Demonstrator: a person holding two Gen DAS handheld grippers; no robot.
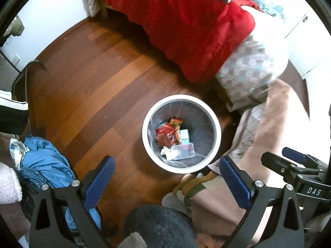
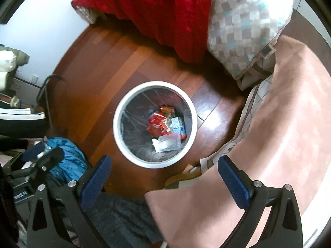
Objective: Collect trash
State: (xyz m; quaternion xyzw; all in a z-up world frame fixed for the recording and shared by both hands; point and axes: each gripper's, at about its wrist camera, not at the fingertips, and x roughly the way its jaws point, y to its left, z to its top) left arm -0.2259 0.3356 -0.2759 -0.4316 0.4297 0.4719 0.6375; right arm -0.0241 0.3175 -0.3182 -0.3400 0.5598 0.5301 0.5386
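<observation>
A round white trash bin [image 1: 217, 136] with a clear liner stands on the wooden floor. It holds red snack wrappers [image 1: 167, 132], a small white-green box [image 1: 184, 135] and a clear plastic tray [image 1: 183, 149]. The bin also shows in the right wrist view [image 2: 118, 132], with the red wrappers [image 2: 157, 125] and clear tray [image 2: 168, 142] inside. My left gripper [image 1: 165, 173] is open and empty, above the bin's near rim. My right gripper [image 2: 163, 172] is open and empty, above and just near of the bin. The right gripper also shows at the left wrist view's right edge [image 1: 289, 161].
A bed with a red blanket [image 1: 186, 31] and checkered pillow [image 1: 248, 68] lies behind the bin. A pink blanket [image 2: 279, 124] drapes at right. A blue garment [image 1: 45, 165] lies on the floor at left. Slippers [image 1: 192, 184] sit near the bin.
</observation>
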